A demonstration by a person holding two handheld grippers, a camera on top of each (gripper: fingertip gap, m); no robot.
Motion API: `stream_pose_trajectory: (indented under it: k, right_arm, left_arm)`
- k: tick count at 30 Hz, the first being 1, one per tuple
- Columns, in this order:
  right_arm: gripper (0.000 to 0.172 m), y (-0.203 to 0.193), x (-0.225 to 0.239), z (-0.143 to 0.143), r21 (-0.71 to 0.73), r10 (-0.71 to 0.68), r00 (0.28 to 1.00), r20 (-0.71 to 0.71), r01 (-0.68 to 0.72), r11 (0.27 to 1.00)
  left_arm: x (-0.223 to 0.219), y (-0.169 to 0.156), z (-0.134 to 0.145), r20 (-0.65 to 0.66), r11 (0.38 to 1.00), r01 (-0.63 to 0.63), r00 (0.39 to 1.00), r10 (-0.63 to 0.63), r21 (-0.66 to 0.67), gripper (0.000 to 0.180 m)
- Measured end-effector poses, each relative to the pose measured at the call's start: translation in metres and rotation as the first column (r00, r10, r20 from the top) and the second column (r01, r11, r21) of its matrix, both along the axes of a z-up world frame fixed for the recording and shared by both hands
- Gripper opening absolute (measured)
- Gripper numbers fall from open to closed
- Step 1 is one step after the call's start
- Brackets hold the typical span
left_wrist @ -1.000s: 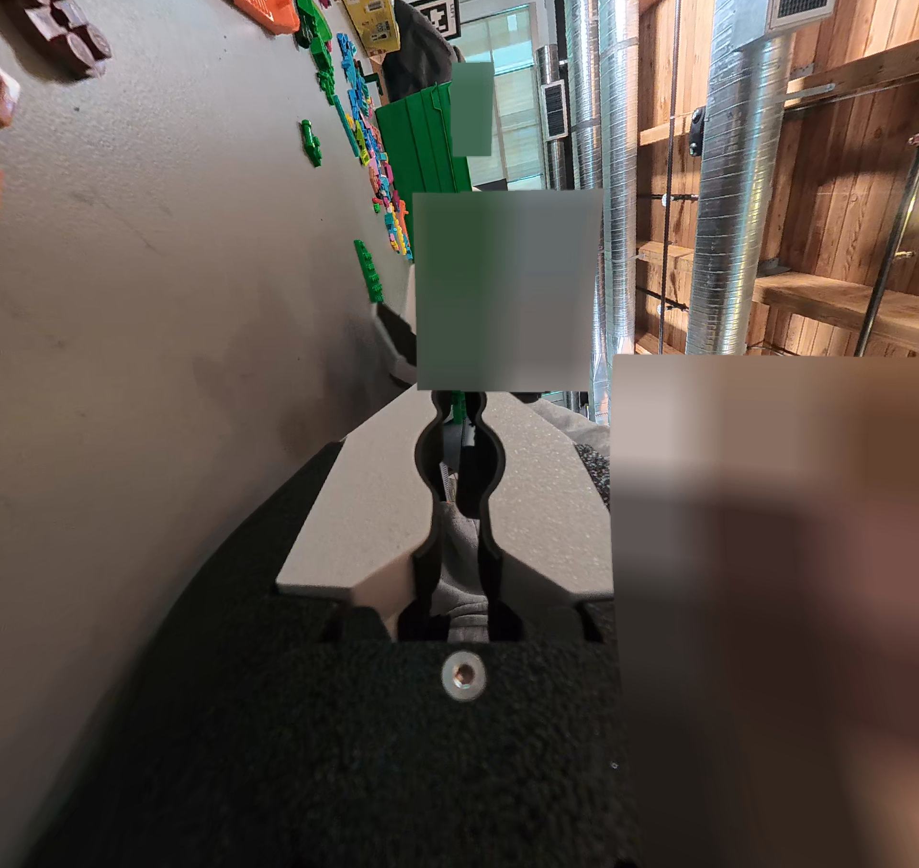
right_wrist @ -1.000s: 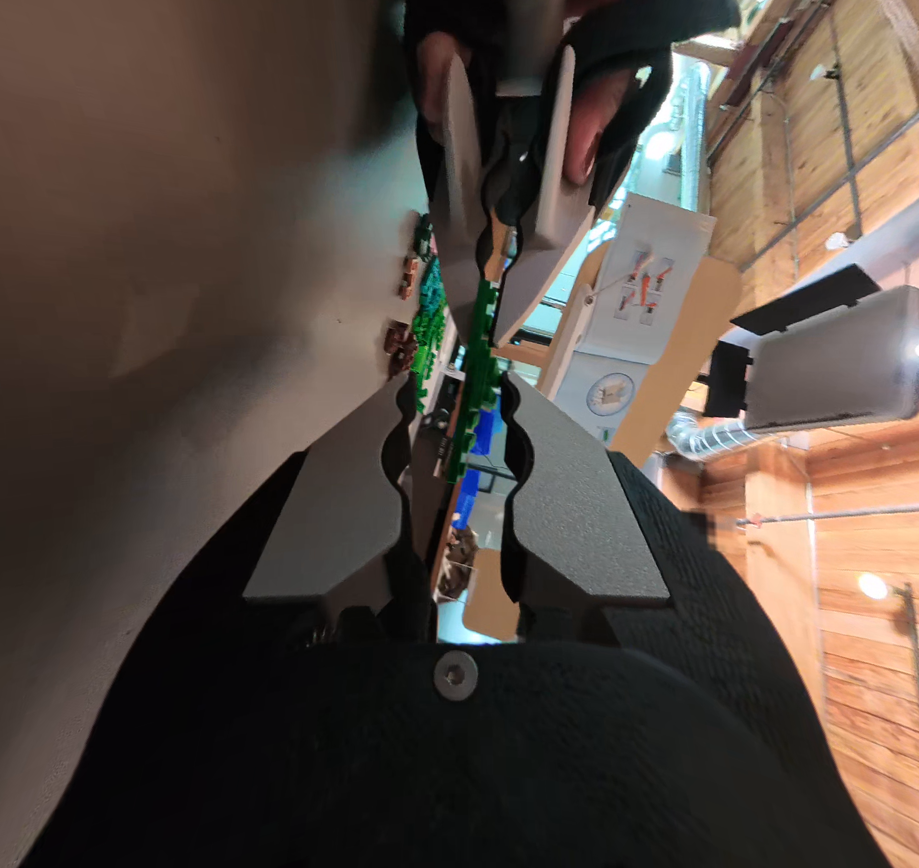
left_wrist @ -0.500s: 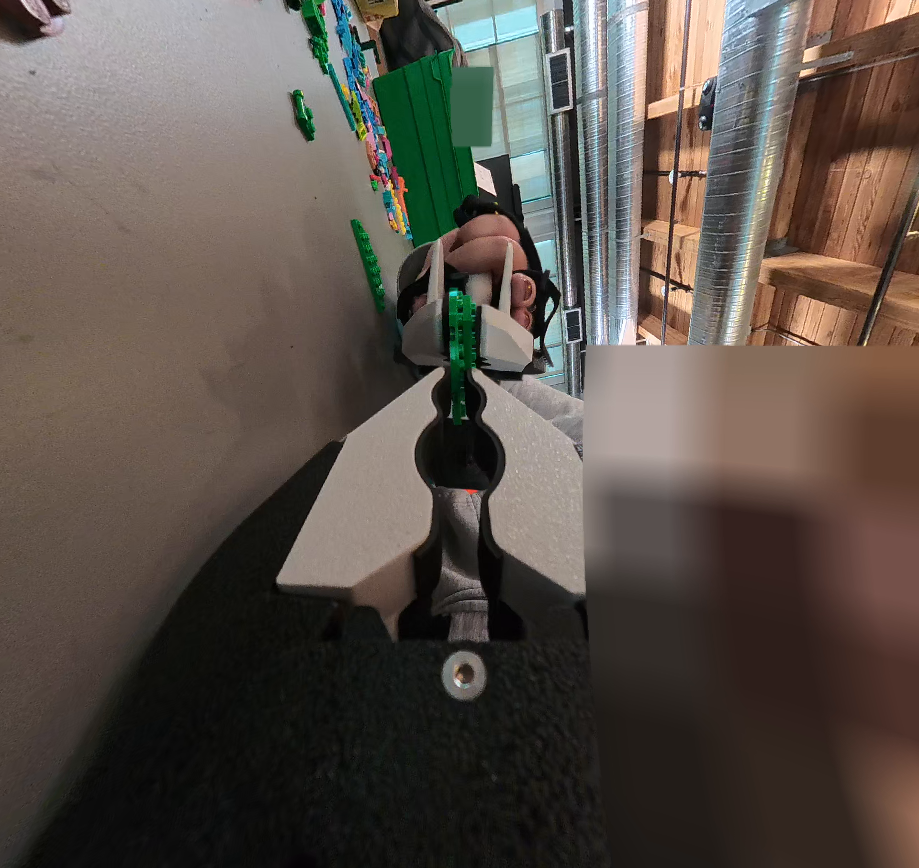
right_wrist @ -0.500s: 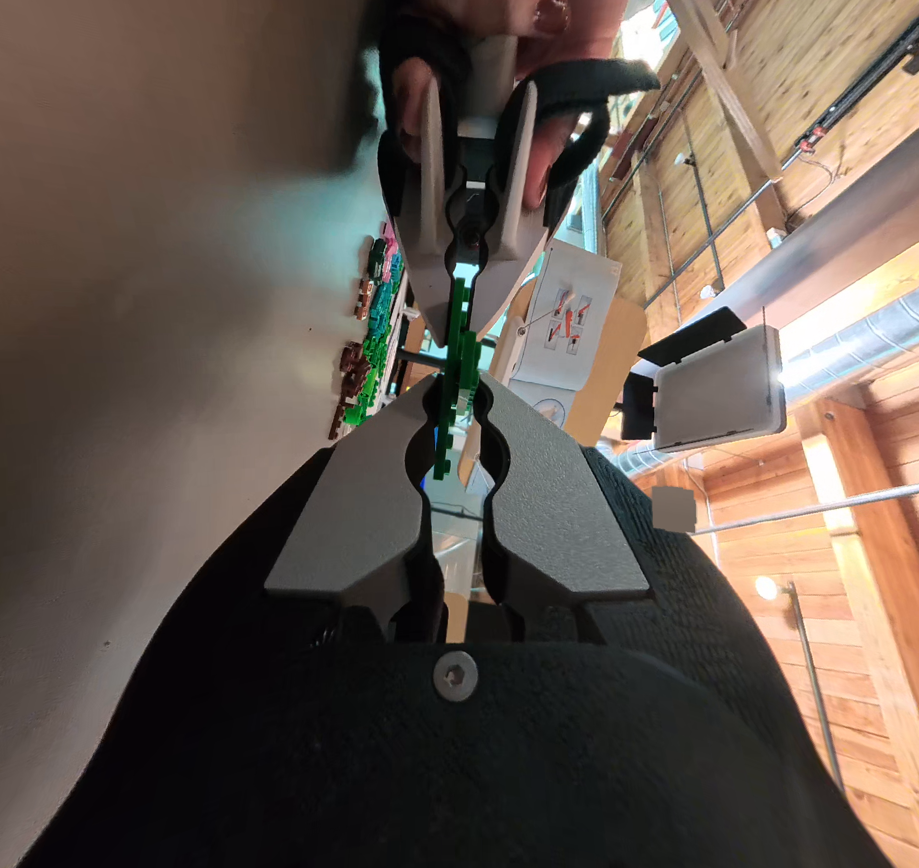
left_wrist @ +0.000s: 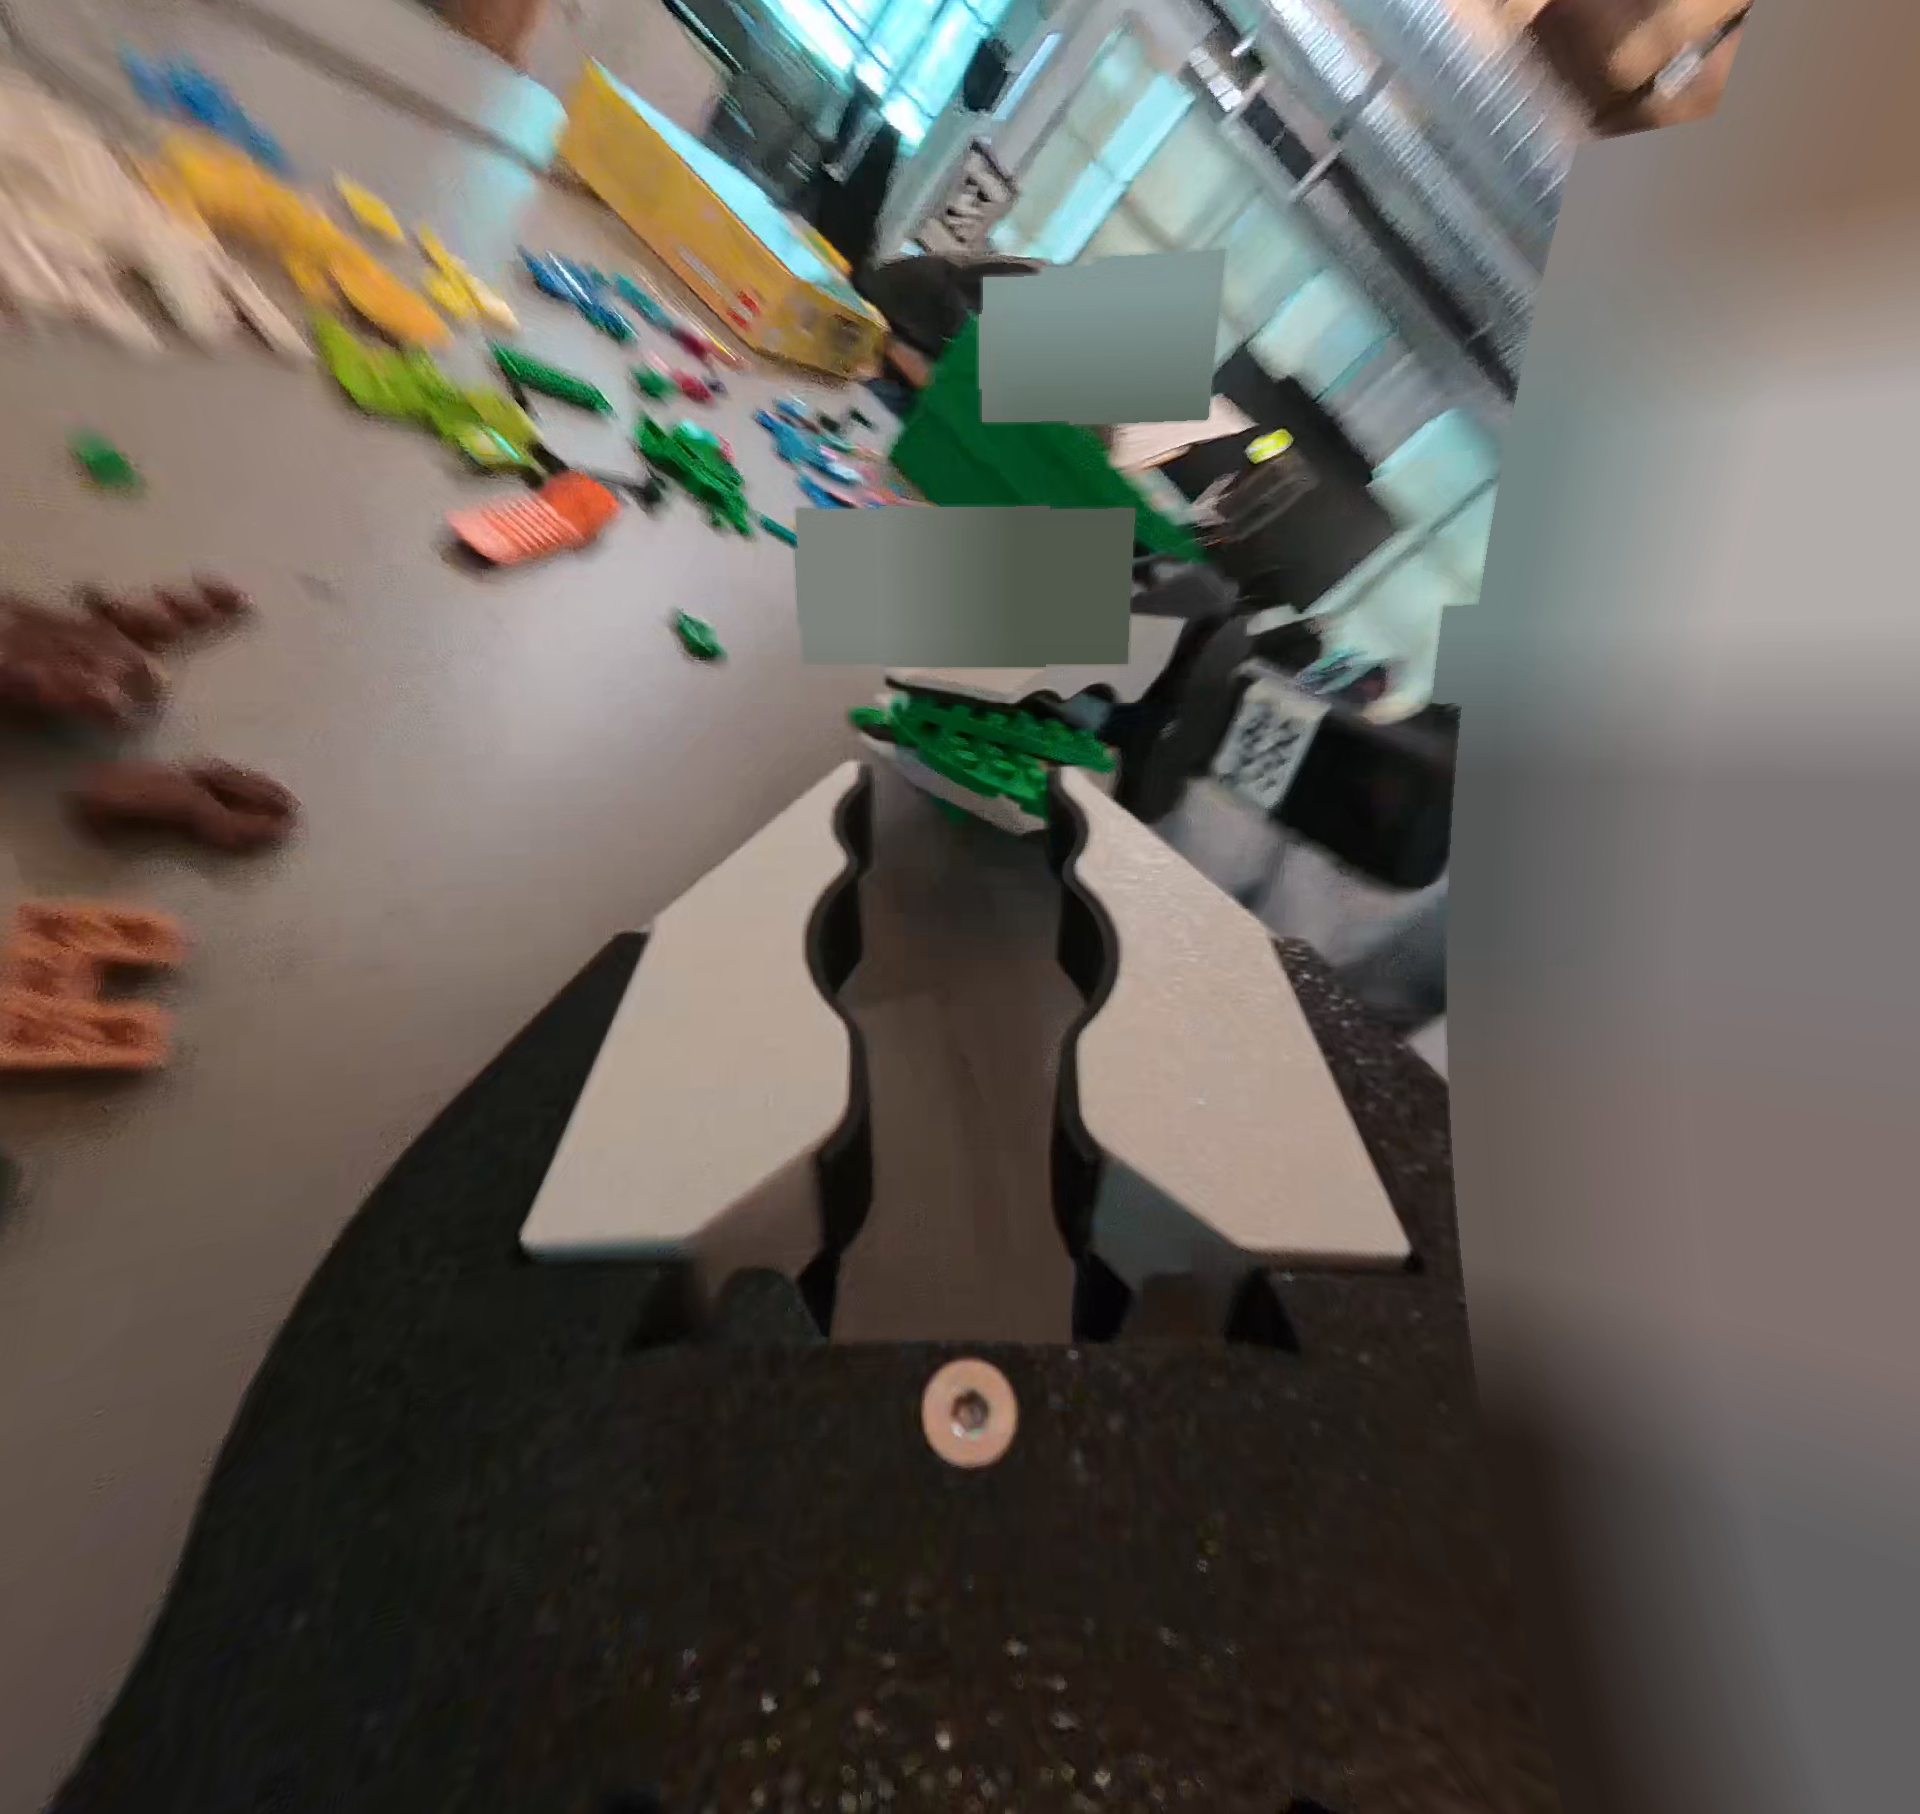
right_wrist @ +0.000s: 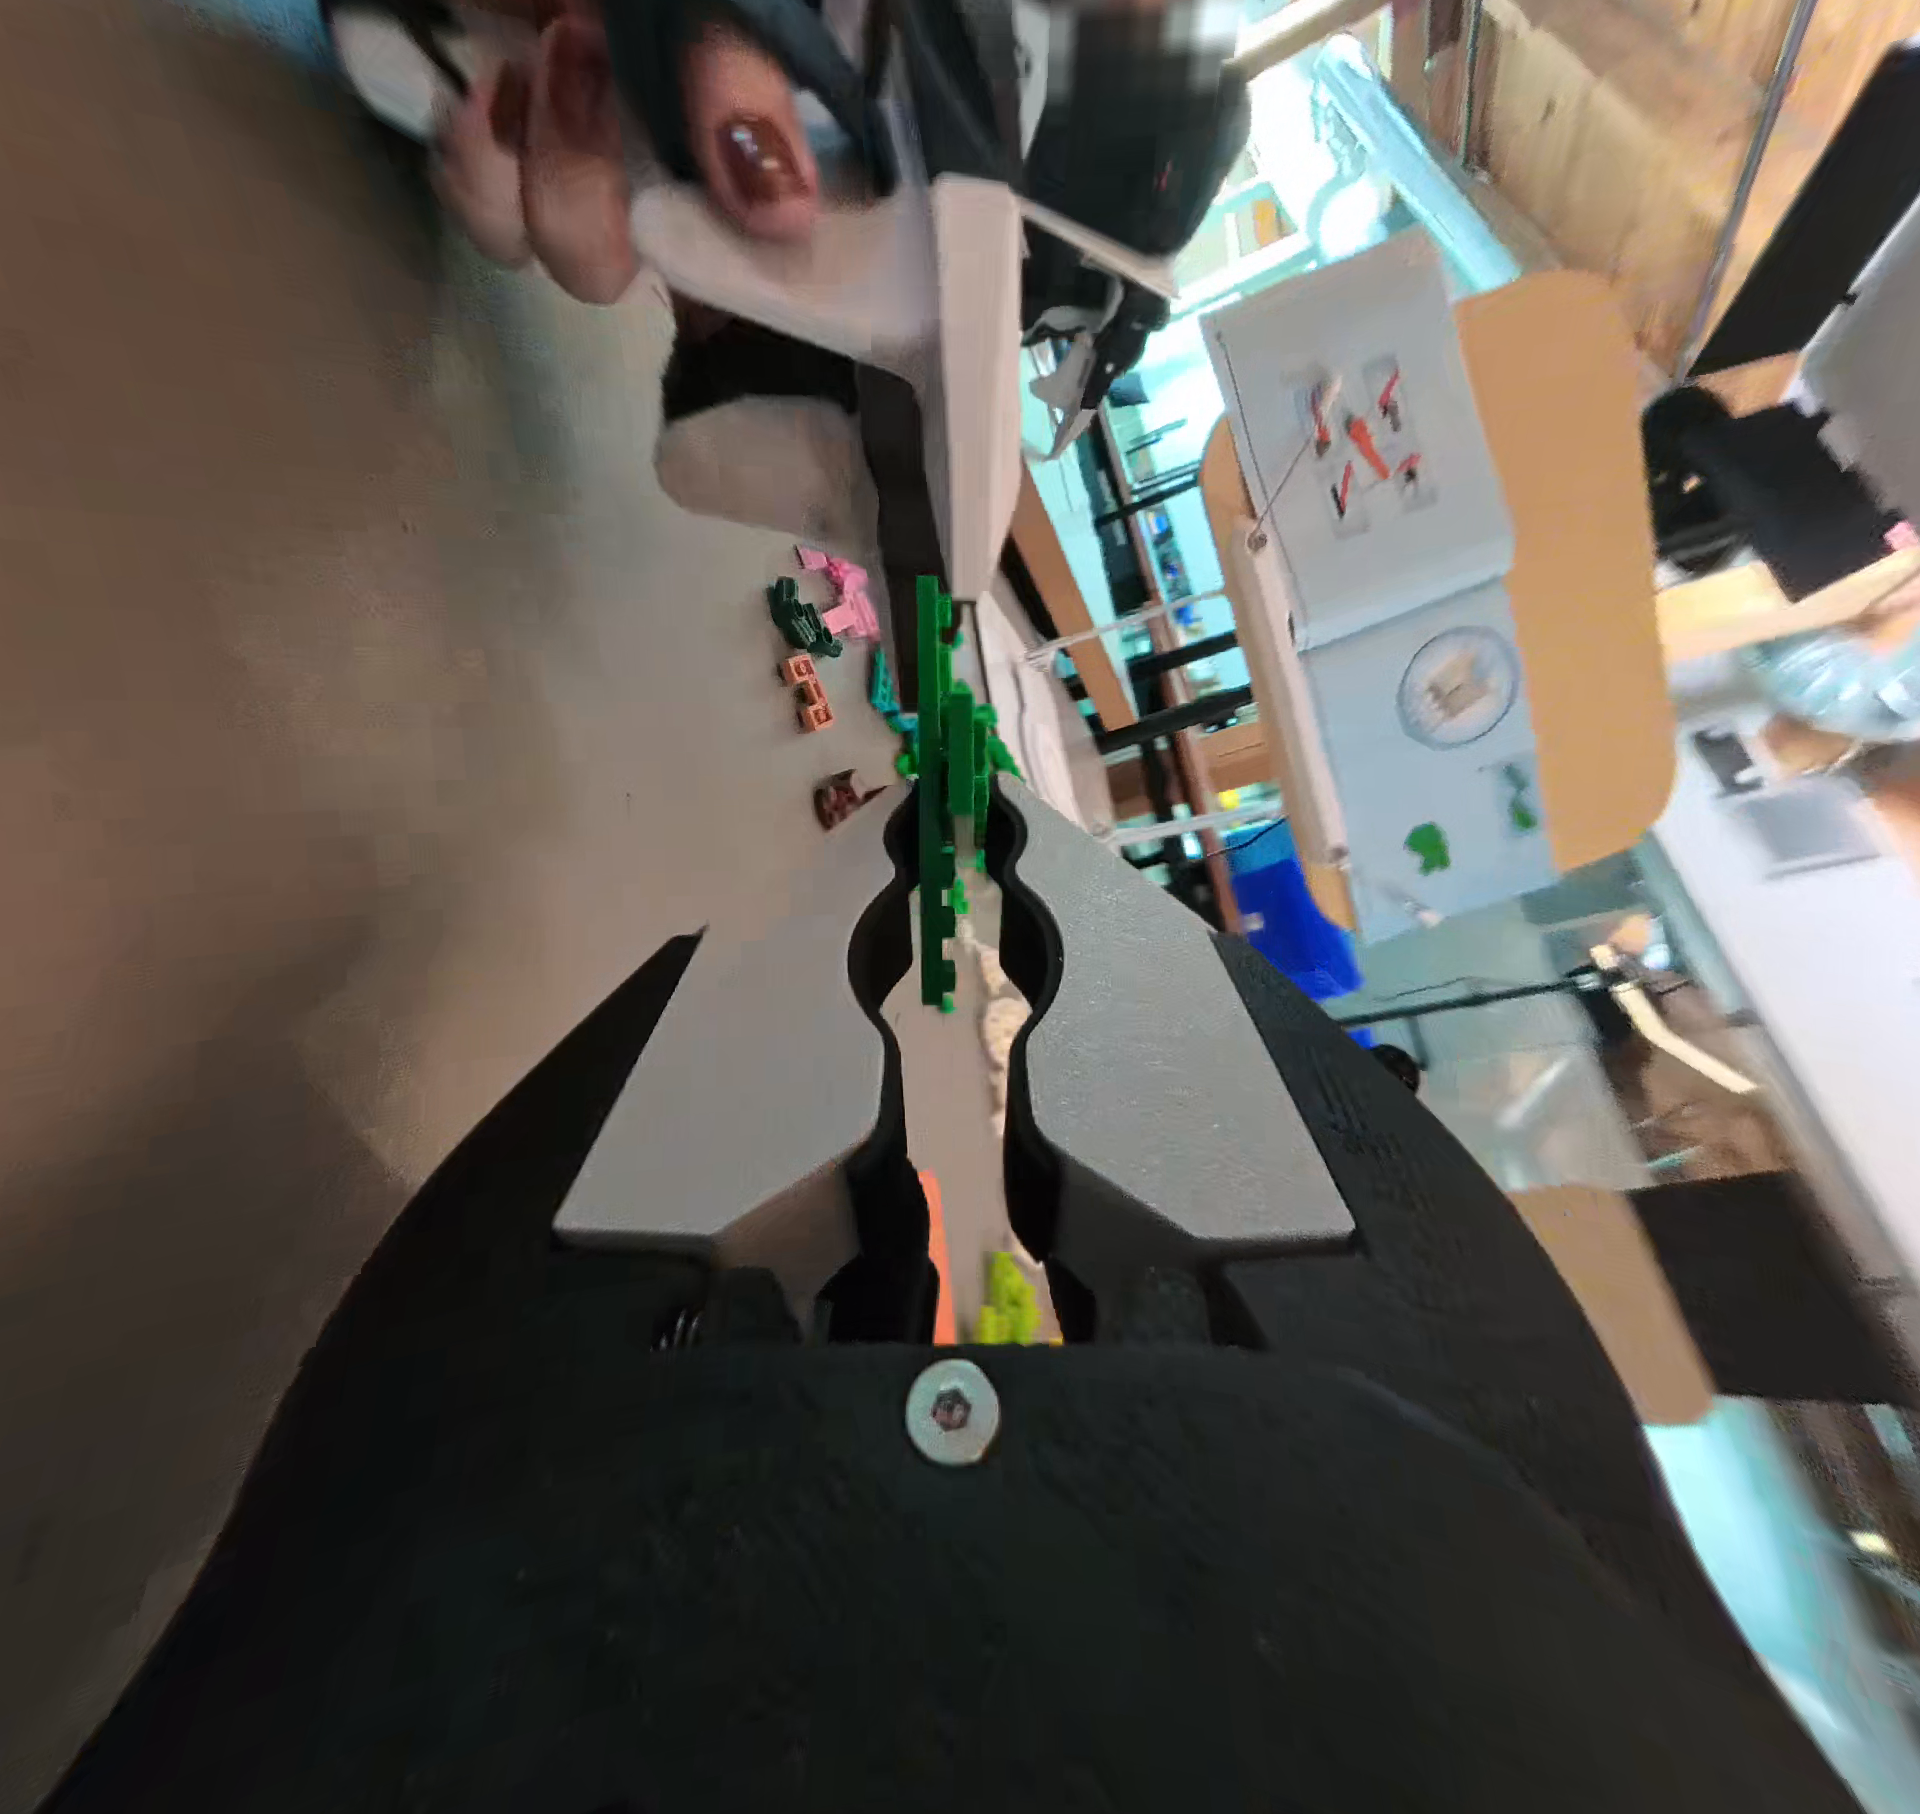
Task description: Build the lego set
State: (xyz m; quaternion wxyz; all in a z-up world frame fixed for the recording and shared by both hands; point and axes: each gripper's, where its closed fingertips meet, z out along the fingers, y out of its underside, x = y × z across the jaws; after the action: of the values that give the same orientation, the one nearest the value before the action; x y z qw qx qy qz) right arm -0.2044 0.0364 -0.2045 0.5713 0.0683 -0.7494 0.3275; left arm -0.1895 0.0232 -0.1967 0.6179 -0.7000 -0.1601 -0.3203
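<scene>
Left wrist view: my left claw (left_wrist: pixel 961 798) stands apart with nothing in it; through the gap shows only grey bench (left_wrist: pixel 436 725). Just past its fingertips my right claw holds a green brick plate assembly (left_wrist: pixel 982 741) lying flat. Loose bricks (left_wrist: pixel 416 382) and a yellow box (left_wrist: pixel 717 237) lie toward the bench's far edge.

Right wrist view: my right claw (right_wrist: pixel 954 808) is clamped on the green brick plate assembly (right_wrist: pixel 940 777), held edge-on between the pads. My left claw (right_wrist: pixel 961 559) hangs beyond it, clear of it.
</scene>
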Motion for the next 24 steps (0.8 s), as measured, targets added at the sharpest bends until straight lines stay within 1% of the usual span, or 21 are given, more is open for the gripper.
stream_pose_trajectory:
  k: [1,2,3,5,6,7,9,10,13,16,19,22,23,24]
  right_arm:
    - [0.008,0.002,0.0,0.0,-0.028,0.003,1.0,0.029,-0.002,1.0]
    - [0.008,0.003,0.001,-0.002,-0.042,0.011,0.998,0.058,-0.009,0.999]
    - [0.008,0.003,0.002,-0.003,-0.049,0.016,0.997,0.078,-0.013,0.999]
    - [0.008,0.004,0.002,-0.005,-0.052,0.017,0.996,0.093,-0.013,0.999]
    - [0.008,0.004,0.003,-0.006,-0.052,0.019,0.994,0.105,-0.014,0.999]
    - [0.008,0.004,0.003,-0.007,-0.057,0.023,0.993,0.116,-0.017,0.998]
    - [0.008,0.004,0.004,-0.007,-0.07,0.031,0.991,0.129,-0.022,0.997]
    - [0.008,0.003,0.005,-0.005,-0.079,0.033,0.991,0.131,-0.023,0.997]
    - [0.008,0.004,0.006,0.0,-0.106,0.045,0.988,0.146,-0.03,0.994]
    - [0.008,0.004,0.01,0.0,-0.12,0.064,0.983,0.173,-0.044,0.992]
    - [0.008,0.001,0.014,0.0,-0.139,0.095,0.974,0.207,-0.067,0.988]
    - [0.008,-0.002,0.018,0.0,-0.162,0.123,0.963,0.239,-0.086,0.983]
    - [0.008,-0.003,0.019,0.0,-0.17,0.134,0.96,0.247,-0.093,0.981]
    - [0.008,-0.004,0.021,0.0,-0.177,0.145,0.955,0.257,-0.101,0.979]
  left_arm:
    - [-0.003,0.001,0.002,-0.143,0.999,-0.048,0.988,0.049,0.009,0.036]
    - [-0.005,0.001,0.005,-0.284,0.995,-0.098,0.954,0.1,0.022,0.04]
    - [-0.004,0.002,0.007,-0.423,0.99,-0.135,0.895,0.139,0.039,0.041]
    - [-0.001,0.003,0.013,-0.657,0.98,-0.182,0.73,0.188,0.079,0.039]
    - [0.001,0.003,0.014,-0.735,0.977,-0.193,0.649,0.196,0.089,0.035]
    - [0.004,0.003,0.014,-0.789,0.977,-0.195,0.584,0.189,0.09,0.03]
    - [0.01,0.003,0.015,-0.859,0.979,-0.184,0.484,0.167,0.087,0.026]
    - [0.015,0.003,0.012,-0.884,0.985,-0.161,0.449,0.131,0.064,0.03]
    - [0.019,0.005,-0.002,-0.935,0.987,-0.156,0.354,0.034,-0.024,0.029]
    - [0.022,0.01,-0.002,-0.961,0.985,-0.169,0.276,0.029,-0.019,0.031]
    - [0.028,0.012,0.001,-0.968,0.987,-0.157,0.249,0.018,-0.022,0.026]
    - [0.029,0.013,0.002,-0.982,0.986,-0.164,0.191,0.012,-0.019,0.024]
    - [0.03,0.013,0.004,-0.984,0.986,-0.165,0.179,0.015,-0.015,0.023]
    - [0.031,0.013,0.004,-0.983,0.987,-0.158,0.182,0.013,-0.017,0.021]
